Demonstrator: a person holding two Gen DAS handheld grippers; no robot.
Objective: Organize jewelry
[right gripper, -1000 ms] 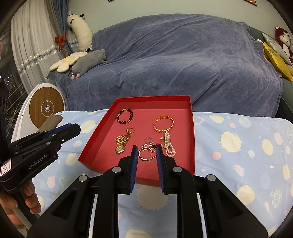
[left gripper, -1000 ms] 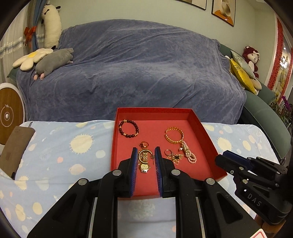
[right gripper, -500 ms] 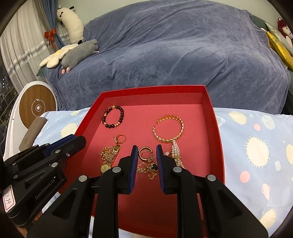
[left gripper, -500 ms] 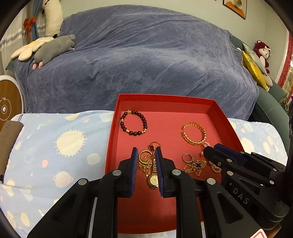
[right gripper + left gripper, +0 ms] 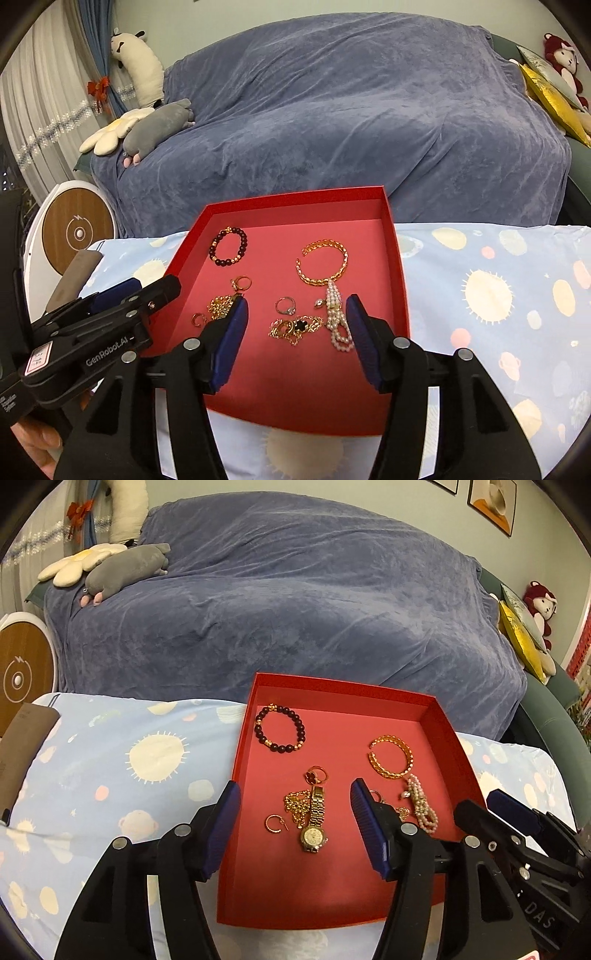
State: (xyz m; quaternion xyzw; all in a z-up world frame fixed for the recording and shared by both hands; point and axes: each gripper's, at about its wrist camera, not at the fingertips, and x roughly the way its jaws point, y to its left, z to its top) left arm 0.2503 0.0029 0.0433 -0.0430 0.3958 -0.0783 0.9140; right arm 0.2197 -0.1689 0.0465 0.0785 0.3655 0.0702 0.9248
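Note:
A red tray (image 5: 332, 904) (image 5: 400, 280) on the table holds jewelry. My left gripper (image 5: 295, 821) is open and empty above a gold watch (image 5: 314, 825), a gold chain (image 5: 295, 803) and a small hoop earring (image 5: 274, 823). A dark bead bracelet (image 5: 280, 729) (image 5: 228, 246) lies at the back left, a gold bangle (image 5: 391, 755) (image 5: 323, 262) at the back right. My right gripper (image 5: 297, 328) is open and empty above a clover chain (image 5: 295, 326), a ring (image 5: 286, 304) and a pearl strand (image 5: 338, 317).
The table has a light blue cloth with suns (image 5: 110, 768) (image 5: 498, 295). A sofa under a blue cover (image 5: 288, 602) stands behind it, with plush toys (image 5: 122, 566). A round wooden-faced device (image 5: 22, 664) stands at the left.
Both grippers have opened wide from nearly shut. Both have moved forward over the tray, closer to the jewelry.

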